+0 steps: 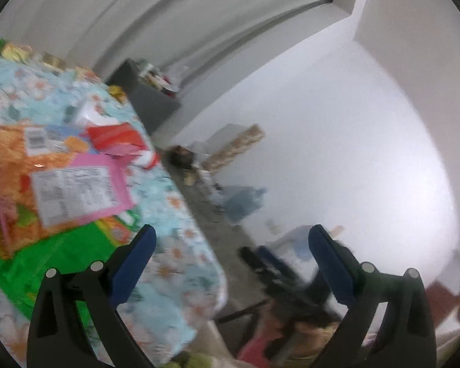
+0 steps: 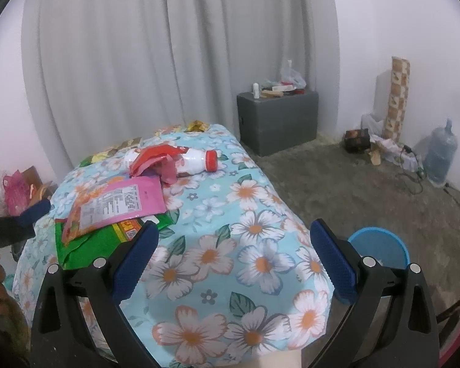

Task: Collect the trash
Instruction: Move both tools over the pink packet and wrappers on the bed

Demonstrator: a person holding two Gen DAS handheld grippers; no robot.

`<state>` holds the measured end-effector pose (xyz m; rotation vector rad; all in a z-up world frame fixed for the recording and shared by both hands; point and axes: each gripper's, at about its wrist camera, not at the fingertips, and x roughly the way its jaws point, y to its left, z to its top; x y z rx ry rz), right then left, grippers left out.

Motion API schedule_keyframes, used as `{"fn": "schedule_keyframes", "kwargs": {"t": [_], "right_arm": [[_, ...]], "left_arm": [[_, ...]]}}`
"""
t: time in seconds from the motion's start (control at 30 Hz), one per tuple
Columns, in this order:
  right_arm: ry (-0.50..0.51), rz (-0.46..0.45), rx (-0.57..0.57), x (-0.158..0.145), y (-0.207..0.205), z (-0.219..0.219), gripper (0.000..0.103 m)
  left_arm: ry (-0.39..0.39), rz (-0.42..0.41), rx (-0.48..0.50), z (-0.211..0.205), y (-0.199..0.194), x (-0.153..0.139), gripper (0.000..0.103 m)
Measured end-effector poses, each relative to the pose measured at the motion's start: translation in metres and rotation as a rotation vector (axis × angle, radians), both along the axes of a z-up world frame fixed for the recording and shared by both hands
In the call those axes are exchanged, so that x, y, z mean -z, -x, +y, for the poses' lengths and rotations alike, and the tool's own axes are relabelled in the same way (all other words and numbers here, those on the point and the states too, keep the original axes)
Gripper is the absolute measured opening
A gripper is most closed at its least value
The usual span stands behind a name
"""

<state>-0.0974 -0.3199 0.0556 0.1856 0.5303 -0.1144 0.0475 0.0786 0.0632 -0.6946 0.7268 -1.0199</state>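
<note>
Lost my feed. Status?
Left gripper and right gripper open, empty. Wrappers and bottle on table. Bin beside table. Nothing blocking.

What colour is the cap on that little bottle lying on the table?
Red; the bottle itself is white. The right wrist view shows it best.

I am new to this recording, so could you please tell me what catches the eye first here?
The flowered cloth covering the table stands out most. On it lies a heap of bright wrappers, green, orange and pink, with a white bottle on its side behind them. A blue bin sits on the floor to the right.
</note>
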Motion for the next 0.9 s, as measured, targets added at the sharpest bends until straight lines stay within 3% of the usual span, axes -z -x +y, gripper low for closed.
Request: {"fn": "schedule_keyframes", "kwargs": {"t": [0.13, 0.27, 0.4, 0.5, 0.67, 0.9], "right_arm": [[0.0, -0.004, 0.001, -0.001, 0.0, 0.001, 0.095], [-0.002, -0.01, 0.004, -0.003, 0.0, 0.0, 0.095], [-0.009, -0.014, 0.001, -0.003, 0.0, -0.001, 0.095], [-0.015, -0.015, -0.003, -0.002, -0.001, -0.002, 0.095], [-0.021, -0.01, -0.003, 0.0, -0.004, -0.001, 0.095], [-0.039, -0.002, 0.0, 0.005, -0.007, 0.0, 0.095]], "left_arm": [[0.097, 0.043, 0.048, 0.002, -0.004, -0.001, 0.097], [0.146, 0.059, 0.05, 0.006, -0.007, -0.003, 0.097], [0.202, 0.129, 0.077, 0.011, -0.016, 0.005, 0.097], [0.249, 0.125, 0.062, 0.016, -0.015, 0.009, 0.097], [0.273, 0.077, -0.024, 0.026, -0.011, 0.006, 0.097], [0.235, 0.11, -0.004, 0.026, -0.019, 0.008, 0.097]]}}
